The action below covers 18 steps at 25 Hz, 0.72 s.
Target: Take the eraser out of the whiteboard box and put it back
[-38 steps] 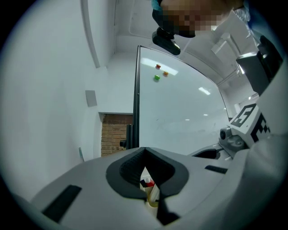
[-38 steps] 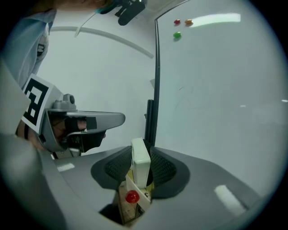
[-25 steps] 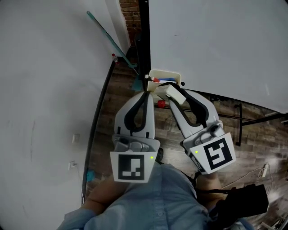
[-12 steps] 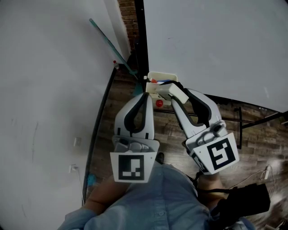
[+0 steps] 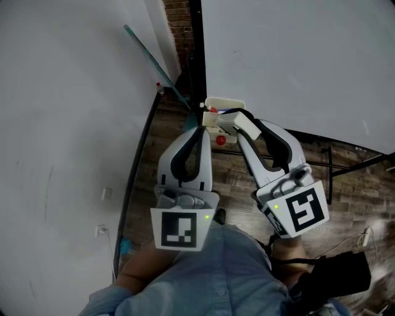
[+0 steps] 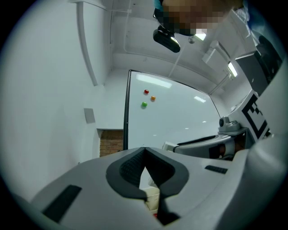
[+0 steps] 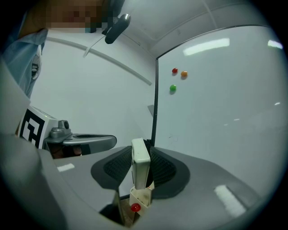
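Where the head view blurs it, the right tool (image 7: 144,150) shows ribbed black pads (image 7: 163,170) clamping a white, slab-shaped eraser (image 7: 140,159); the left tool (image 6: 144,150) is closed.

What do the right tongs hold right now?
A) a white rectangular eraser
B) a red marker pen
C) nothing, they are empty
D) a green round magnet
A: in the right gripper view the right tongs are closed on the white rectangular eraser, close to the small white whiteboard box.

brick wall (image 5: 178,15), wood floor (image 5: 352,179), teal pole (image 5: 148,54)
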Each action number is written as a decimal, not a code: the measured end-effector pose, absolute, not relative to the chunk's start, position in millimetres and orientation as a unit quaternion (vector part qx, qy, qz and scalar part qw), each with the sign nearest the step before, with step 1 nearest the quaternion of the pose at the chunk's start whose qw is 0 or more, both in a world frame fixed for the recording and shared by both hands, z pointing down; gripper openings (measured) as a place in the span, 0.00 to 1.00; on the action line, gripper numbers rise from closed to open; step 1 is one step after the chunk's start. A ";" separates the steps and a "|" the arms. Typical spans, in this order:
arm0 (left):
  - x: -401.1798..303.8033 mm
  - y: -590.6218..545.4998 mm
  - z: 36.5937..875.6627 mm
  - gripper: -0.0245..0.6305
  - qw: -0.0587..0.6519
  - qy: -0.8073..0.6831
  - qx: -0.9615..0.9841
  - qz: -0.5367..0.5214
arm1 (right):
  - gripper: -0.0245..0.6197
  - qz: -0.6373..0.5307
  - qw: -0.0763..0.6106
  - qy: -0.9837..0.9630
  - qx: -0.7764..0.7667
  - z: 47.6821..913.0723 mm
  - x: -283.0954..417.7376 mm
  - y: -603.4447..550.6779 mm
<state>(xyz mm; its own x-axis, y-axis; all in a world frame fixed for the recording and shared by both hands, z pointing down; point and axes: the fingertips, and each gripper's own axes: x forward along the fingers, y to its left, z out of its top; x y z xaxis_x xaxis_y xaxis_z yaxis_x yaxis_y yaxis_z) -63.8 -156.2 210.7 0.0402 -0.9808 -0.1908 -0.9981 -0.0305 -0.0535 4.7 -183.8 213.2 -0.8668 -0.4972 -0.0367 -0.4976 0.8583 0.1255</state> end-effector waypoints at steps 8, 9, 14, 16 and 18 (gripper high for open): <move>-76.3 -160.2 212.3 0.04 0.080 0.696 -0.711 0.052 | 0.23 0.061 -0.013 0.963 -0.262 222.5 -3.0 -193.6; -77.8 -160.8 213.0 0.04 0.080 0.696 -0.711 0.051 | 0.23 0.061 -0.015 0.963 -0.262 223.9 -4.5 -194.6; -86.2 -167.9 219.5 0.04 0.068 0.696 -0.713 0.048 | 0.23 0.056 -0.028 0.964 -0.259 234.0 -15.0 -201.4; -89.0 -171.2 221.8 0.04 0.064 0.696 -0.714 0.049 | 0.23 0.054 -0.035 0.964 -0.259 239.2 -18.6 -204.6; -91.8 -174.2 224.2 0.04 0.060 0.695 -0.715 0.048 | 0.23 0.051 -0.042 0.964 -0.259 245.0 -22.0 -207.8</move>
<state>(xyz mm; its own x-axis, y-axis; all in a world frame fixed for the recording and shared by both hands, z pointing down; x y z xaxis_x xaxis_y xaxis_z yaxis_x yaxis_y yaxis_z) -91.8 -174.2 224.2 0.0289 -0.9879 -0.1522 -0.9995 -0.0262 -0.0195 -22.0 -207.8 245.0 -0.8625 -0.5029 0.0554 -0.4943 0.8610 0.1196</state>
